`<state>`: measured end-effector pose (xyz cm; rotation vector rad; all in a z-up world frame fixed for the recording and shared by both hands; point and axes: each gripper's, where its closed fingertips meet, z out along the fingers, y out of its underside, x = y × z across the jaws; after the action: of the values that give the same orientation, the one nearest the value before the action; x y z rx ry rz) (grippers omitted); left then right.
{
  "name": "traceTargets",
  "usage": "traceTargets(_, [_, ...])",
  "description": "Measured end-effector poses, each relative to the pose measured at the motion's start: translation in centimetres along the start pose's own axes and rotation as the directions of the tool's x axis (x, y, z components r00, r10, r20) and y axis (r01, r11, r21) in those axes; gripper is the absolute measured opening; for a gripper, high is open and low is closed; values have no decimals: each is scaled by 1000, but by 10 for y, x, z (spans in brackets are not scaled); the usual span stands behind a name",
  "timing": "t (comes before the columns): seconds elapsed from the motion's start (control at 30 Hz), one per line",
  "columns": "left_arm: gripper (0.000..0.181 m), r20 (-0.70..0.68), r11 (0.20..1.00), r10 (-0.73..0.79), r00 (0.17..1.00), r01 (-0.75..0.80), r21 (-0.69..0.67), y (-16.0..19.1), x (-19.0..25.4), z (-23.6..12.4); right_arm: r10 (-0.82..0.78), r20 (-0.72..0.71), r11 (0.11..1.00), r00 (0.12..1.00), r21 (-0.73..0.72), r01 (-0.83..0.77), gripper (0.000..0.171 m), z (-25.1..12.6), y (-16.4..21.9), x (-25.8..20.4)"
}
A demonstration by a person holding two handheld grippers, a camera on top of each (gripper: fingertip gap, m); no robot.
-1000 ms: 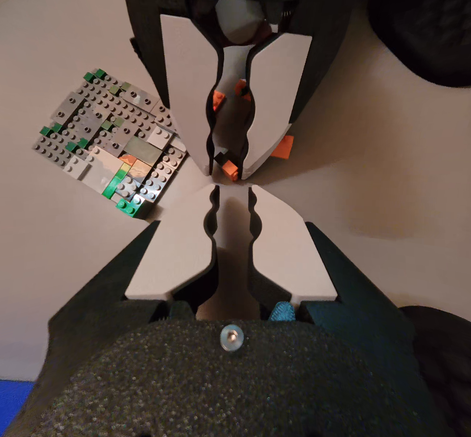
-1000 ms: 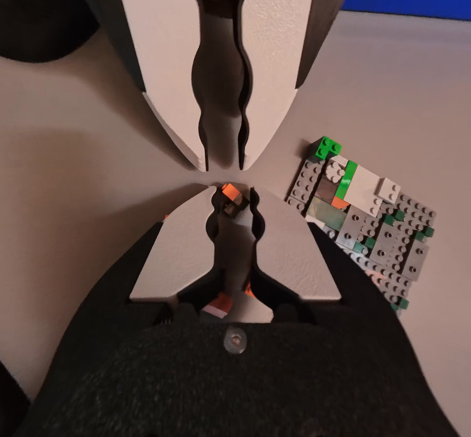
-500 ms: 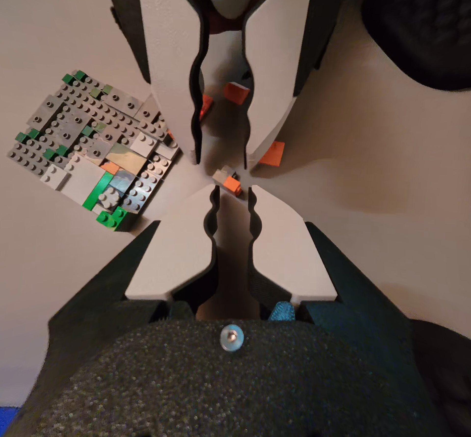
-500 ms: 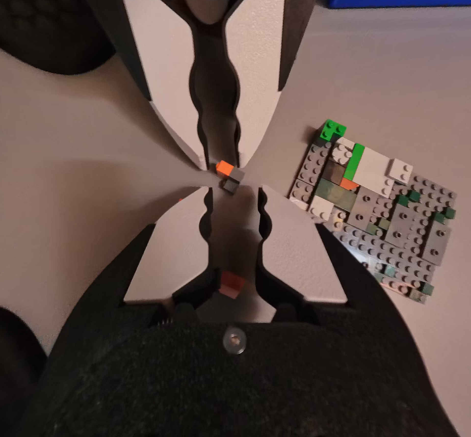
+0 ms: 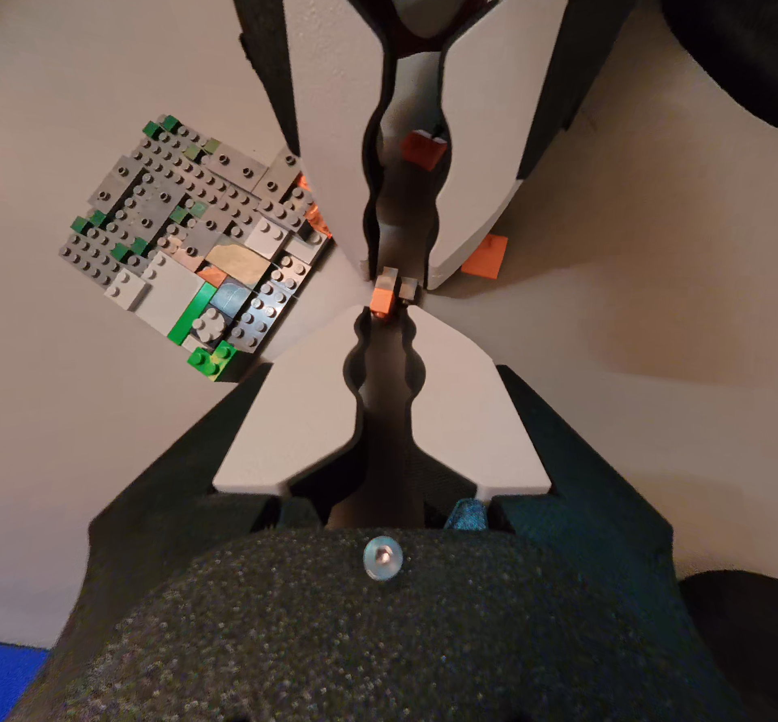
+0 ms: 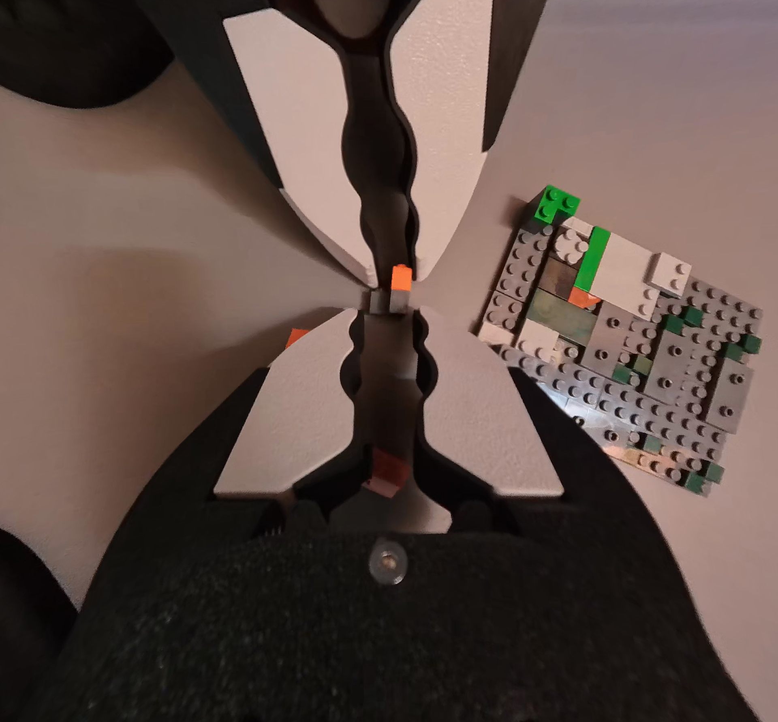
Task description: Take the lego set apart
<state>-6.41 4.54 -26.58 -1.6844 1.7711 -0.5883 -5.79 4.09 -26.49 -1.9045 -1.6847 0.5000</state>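
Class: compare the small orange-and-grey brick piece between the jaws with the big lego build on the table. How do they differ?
The orange-and-grey brick piece is tiny and sits between both grippers' jaws; the lego build is broad, flat and lies apart on the table. The build adds green bricks. Both include grey and orange.

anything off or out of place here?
Nothing damaged. Loose orange pieces lie scattered on the table beside the lego set, as expected in disassembly. A small orange-and-grey brick cluster sits pinched between both hand-held grippers' tips, left and right.
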Motion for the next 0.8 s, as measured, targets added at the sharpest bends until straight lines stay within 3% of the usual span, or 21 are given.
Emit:
traceTargets(0.3, [8,-5,998,48,999,-47,43,-6,3,2,-25,-14,999,1000,-24,24,17,0,-1,-2])
traceTargets(0.43, [9,-129,980,-148,981,162,112,-14,3,-7,-41,-38,999,998,32,42,16,-10,-10,-2])
traceTargets(0.63, [8,-331,847,-438,836,507,158,-29,-7,-24,-93,-149,974,985,190,121,16,-37,-24,-4])
traceTargets(0.67, [8,-345,829,-464,816,537,155,-27,-10,-27,-101,-159,968,982,213,135,16,-42,-26,-8])
traceTargets(0.8, [8,-283,882,-385,879,441,169,-30,-8,-26,-9,-189,970,982,239,55,16,-52,-16,-2])
